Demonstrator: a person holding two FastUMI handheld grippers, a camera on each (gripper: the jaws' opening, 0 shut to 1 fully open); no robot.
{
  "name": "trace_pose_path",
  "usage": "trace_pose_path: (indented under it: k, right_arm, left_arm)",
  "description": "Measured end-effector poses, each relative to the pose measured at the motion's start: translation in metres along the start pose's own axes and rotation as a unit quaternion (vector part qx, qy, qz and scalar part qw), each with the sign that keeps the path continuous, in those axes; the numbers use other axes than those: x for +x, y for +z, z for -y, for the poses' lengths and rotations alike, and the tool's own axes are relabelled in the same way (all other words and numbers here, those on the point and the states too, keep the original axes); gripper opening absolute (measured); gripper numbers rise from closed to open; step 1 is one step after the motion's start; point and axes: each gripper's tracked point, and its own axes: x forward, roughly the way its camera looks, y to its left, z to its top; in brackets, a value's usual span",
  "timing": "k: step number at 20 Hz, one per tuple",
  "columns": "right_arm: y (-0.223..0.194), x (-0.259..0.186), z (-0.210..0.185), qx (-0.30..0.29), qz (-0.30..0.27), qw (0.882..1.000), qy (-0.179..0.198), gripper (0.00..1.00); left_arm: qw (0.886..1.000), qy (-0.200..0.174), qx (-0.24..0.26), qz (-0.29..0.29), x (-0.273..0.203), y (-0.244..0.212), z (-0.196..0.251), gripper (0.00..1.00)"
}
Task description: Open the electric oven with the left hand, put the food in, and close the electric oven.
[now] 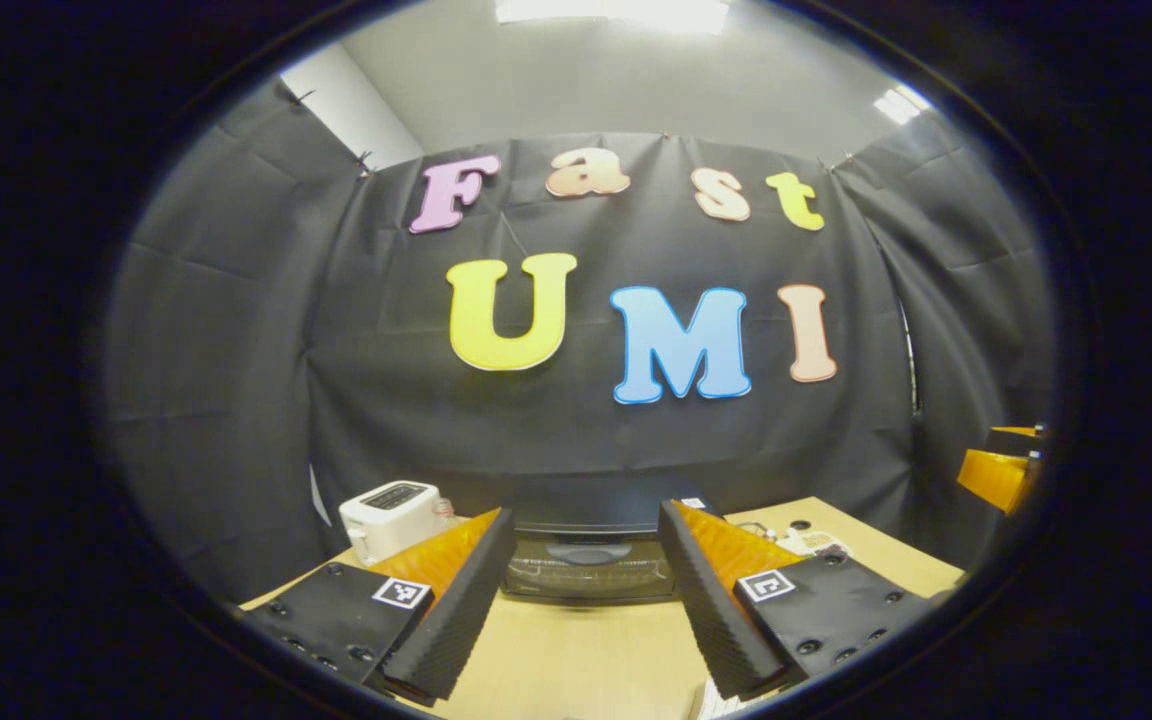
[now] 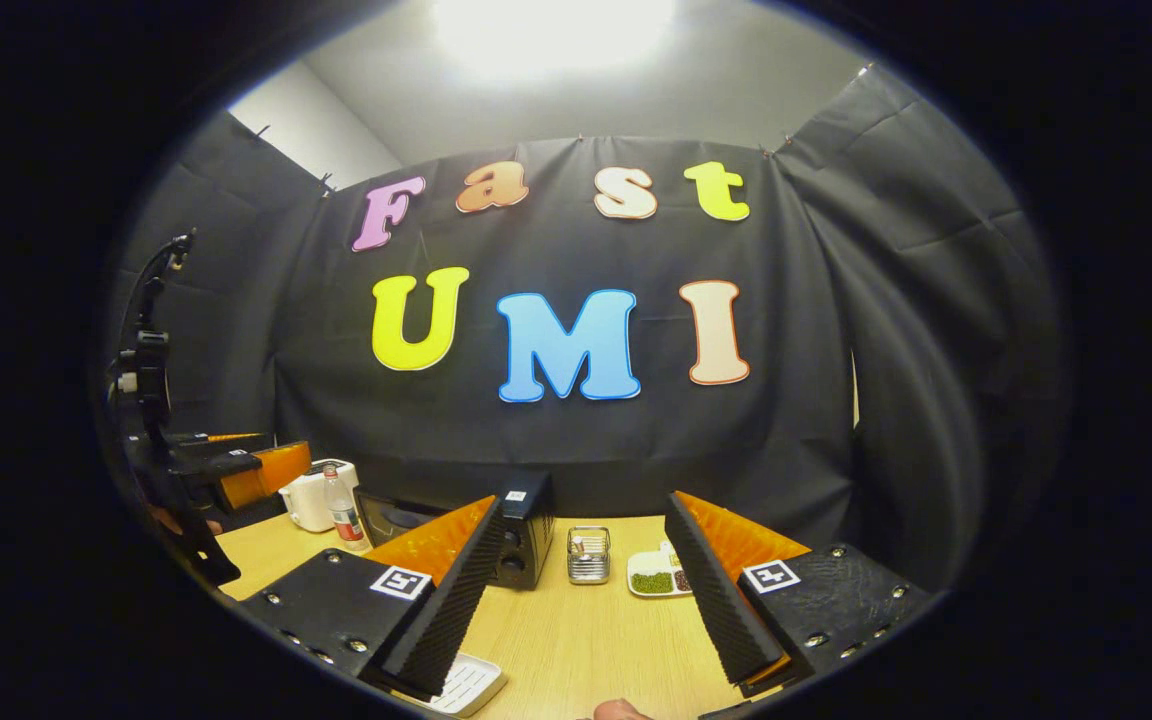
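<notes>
The left gripper (image 1: pixel 586 590) hangs with its two fingers spread wide and nothing between them, and straight ahead through that gap sits the black electric oven with a dark glass door (image 1: pixel 591 565) on the pale wooden tabletop (image 1: pixel 576 660). The door looks closed. A curved handle seems to run across its upper part, though the glass is dim and the shape is hard to make out. Beyond the left finger stands a white plastic toaster (image 1: pixel 391 515).

The right gripper (image 2: pixel 576 590) is likewise wide apart and empty. Ahead of its left finger the oven (image 2: pixel 526 540) shows its side panel of knobs; ahead between the fingers stand a small wire-mesh metal basket (image 2: pixel 588 555) and a white compartment tray holding green and dark food (image 2: pixel 658 578). Just below its left finger lies a white slotted rack (image 2: pixel 466 685).

By my reading, the door is a stiff, hinged slab that will swing on an arc, so the handle's middle is the place to pinch, pulling evenly. The glass is fragile and smooth, so it offers poor purchase. The tray is likely light and rigid, best taken by a rim and kept level.
</notes>
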Motion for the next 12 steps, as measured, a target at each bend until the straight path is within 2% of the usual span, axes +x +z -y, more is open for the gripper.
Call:
trace_pose_path:
  k: [5, 8, 12]
  right_arm:
    - [0.014, -0.021, 0.009, -0.003, 0.015, 1.0, 0.003, 0.98]
    - [0.035, -0.026, 0.009, -0.018, 0.038, 0.999, 0.002, 0.97]
    - [0.045, -0.032, 0.002, -0.001, 0.051, 0.999, -0.003, 0.98]
  left_arm:
    - [1.0, 0.008, 0.021, 0.011, -0.061, 0.013, -0.008, 1.0]
    - [1.0, 0.016, 0.02, 0.013, -0.089, 0.014, -0.021, 1.0]
    - [0.999, 0.032, 0.005, 0.006, -0.11, 0.017, -0.043, 1.0]
